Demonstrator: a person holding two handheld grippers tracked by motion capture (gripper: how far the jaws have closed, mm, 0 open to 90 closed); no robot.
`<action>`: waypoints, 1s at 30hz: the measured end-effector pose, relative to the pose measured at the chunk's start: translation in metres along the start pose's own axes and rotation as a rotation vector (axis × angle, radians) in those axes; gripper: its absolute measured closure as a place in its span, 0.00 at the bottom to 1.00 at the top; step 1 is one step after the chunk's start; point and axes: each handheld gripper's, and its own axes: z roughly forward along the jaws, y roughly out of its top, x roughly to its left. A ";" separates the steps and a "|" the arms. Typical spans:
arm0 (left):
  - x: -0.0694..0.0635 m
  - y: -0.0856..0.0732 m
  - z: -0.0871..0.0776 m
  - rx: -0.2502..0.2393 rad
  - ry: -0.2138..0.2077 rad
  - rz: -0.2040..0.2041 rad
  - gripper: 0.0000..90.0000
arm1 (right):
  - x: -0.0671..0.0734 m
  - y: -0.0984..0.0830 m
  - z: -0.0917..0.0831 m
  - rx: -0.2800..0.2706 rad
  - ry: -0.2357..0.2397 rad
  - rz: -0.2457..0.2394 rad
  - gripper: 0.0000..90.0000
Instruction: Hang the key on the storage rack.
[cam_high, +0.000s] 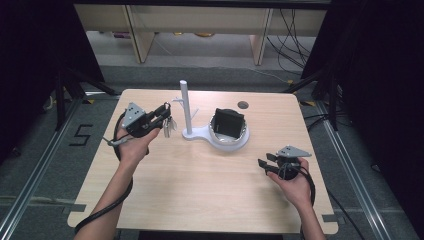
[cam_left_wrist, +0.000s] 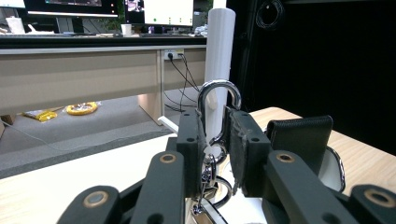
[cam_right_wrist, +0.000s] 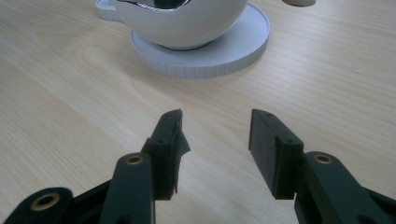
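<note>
**Key ring held beside the white stand**

While the left gripper (cam_high: 159, 116) hangs over the far left part of the tabletop (cam_high: 200, 190), we see its fingers (cam_left_wrist: 191, 140) clamped on a metal key ring (cam_left_wrist: 218, 95). In the left gripper view the silver carabiner loop of the key ring rises above the two pads, and smaller rings and keys dangle below them. Just behind the loop stands the tall post of the white stand (cam_high: 185, 107), near it, though we cannot tell whether they touch. The stand's base runs into a round white bowl (cam_high: 235, 141) that holds a black wallet (cam_high: 229, 123).

The right gripper (cam_high: 264, 166) rests low near the right edge of the tabletop, well apart from the stand. Its fingers (cam_right_wrist: 167, 149) stand apart with bare wood between them, and they point toward the bowl.
</note>
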 end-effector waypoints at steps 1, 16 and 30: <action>0.000 0.001 0.001 0.001 0.000 0.001 0.83 | 0.000 0.000 0.000 0.000 0.001 0.000 0.62; -0.001 0.006 0.015 0.015 -0.011 0.005 0.83 | 0.000 0.000 0.000 0.003 0.006 0.003 0.62; 0.003 0.005 0.023 0.032 -0.004 -0.009 0.83 | 0.000 -0.001 0.000 0.012 0.016 0.014 0.61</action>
